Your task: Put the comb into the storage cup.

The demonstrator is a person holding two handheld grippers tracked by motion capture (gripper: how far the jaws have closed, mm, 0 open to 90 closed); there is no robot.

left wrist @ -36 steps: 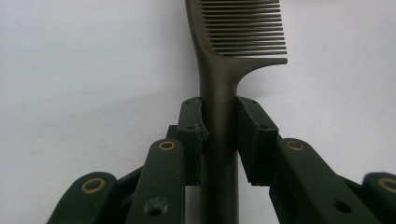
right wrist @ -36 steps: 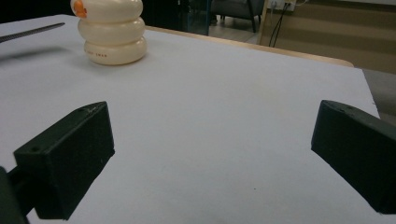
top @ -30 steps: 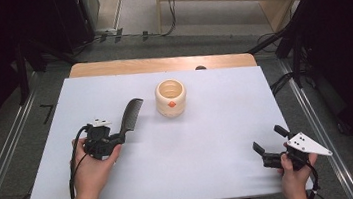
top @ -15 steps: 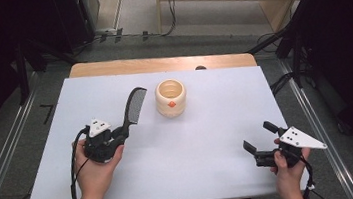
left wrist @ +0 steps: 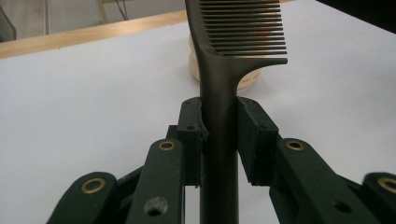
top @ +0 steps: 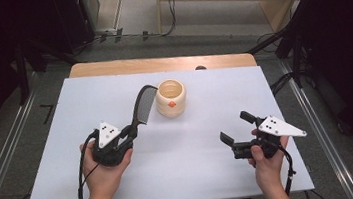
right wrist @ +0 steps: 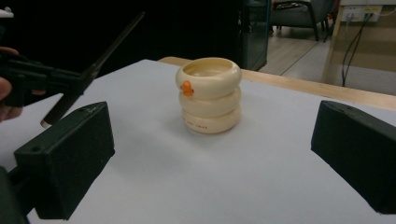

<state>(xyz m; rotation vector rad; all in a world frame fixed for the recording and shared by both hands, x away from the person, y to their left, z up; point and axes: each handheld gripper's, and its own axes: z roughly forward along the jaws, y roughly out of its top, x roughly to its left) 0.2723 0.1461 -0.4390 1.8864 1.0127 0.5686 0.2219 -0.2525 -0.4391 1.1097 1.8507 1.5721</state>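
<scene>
The left tongs (top: 127,134) are clamped on the handle of a black comb (top: 143,103), and the comb has swung in: a second ago its toothed end stood well short of the cream cup (top: 171,97), now it sits just beside the cup on the side toward the left tongs, tilted up off the white surface (top: 58,143). In the left gripper view both pads squeeze the comb's handle (left wrist: 218,140), teeth fanning out to the right above the grip, with the cup (left wrist: 243,79) partly hidden behind them. I cannot tell whether the comb's tip touches the cup's wall.

The right tongs (top: 239,133) are spread wide and empty, and they too have drifted closer to the cup, though they sit well apart from it, toward the person's side of the surface. Their own view looks straight at the cup (right wrist: 209,94), a stack of three rounded rings with an orange mark, framed between the two open pads.

My read: the comb is being brought toward the cup, likely to go into its open mouth, with the right tongs ready to steady it. The lift over the rim is still to come.
</scene>
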